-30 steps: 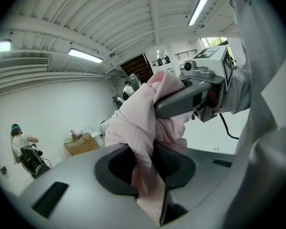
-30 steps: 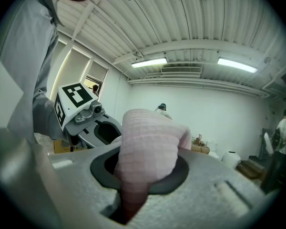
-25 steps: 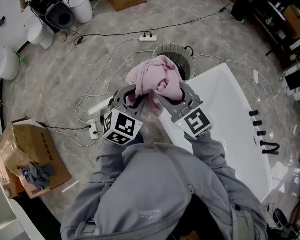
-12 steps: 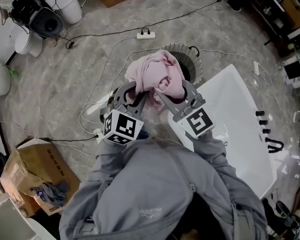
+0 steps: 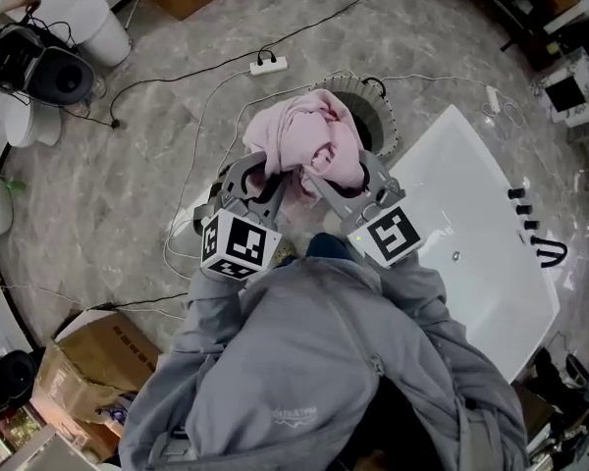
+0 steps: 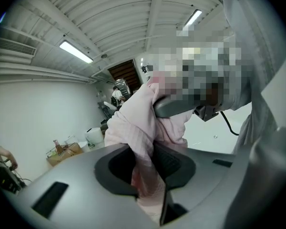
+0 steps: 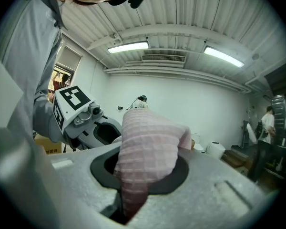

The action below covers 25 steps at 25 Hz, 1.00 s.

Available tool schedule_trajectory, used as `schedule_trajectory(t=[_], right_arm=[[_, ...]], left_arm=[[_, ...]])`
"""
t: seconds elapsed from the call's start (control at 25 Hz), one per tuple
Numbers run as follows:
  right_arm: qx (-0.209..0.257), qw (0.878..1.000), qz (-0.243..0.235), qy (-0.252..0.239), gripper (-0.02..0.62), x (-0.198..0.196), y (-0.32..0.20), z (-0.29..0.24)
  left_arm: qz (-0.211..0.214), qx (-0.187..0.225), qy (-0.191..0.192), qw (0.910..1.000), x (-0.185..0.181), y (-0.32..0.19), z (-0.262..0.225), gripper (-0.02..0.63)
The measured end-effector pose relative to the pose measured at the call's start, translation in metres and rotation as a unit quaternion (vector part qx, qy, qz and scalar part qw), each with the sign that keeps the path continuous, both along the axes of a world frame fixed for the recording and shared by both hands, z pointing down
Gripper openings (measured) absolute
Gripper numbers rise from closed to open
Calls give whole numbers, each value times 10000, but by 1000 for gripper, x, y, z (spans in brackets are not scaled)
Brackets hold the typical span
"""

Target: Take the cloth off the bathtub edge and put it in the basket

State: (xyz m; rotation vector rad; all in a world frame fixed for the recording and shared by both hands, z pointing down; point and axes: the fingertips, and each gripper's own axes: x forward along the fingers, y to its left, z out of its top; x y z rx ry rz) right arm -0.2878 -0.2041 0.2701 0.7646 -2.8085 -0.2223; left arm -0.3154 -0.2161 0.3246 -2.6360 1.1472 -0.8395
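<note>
Pinching it from both sides, you are holding the bunched pink waffle-weave cloth [image 5: 304, 145] up in the air. Your left gripper [image 5: 258, 175] is clamping one fold with its jaws nearly together, and your right gripper [image 5: 346, 186] is clamping another likewise. The cloth is overlapping the near rim of the round wire basket [image 5: 381, 116], beside the white bathtub [image 5: 471, 234].

Grey marble-look floor [image 5: 128, 194] with cables [image 5: 198, 130] snaking everywhere. White bathtub [image 5: 481, 224] sits on the right, wire basket [image 5: 383, 126] top centre, power strip [image 5: 266, 65] above it, cardboard box [image 5: 83, 376] lower left.
</note>
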Motion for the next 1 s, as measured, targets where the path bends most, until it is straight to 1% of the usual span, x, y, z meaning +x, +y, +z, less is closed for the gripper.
schedule_trajectory(t=[0.28, 0.4, 0.64, 0.8, 1.0], right_arm=[[-95, 9992, 379, 52, 80, 5, -31, 3], [-31, 9987, 516, 11, 80, 10, -47, 4], [-19, 9962, 864, -46, 80, 25, -94, 4], [1, 9945, 1042, -30, 80, 40, -129, 1], [-1, 9917, 1288, 61, 80, 70, -169, -1]], left_arm=[[376, -118, 112, 9992, 7, -32, 4, 95], [514, -111, 113, 9986, 13, -48, 6, 95], [807, -93, 103, 9966, 28, -95, 5, 95], [1022, -67, 78, 9947, 44, -132, 3, 95], [1315, -69, 99, 9912, 74, -174, 0, 95]])
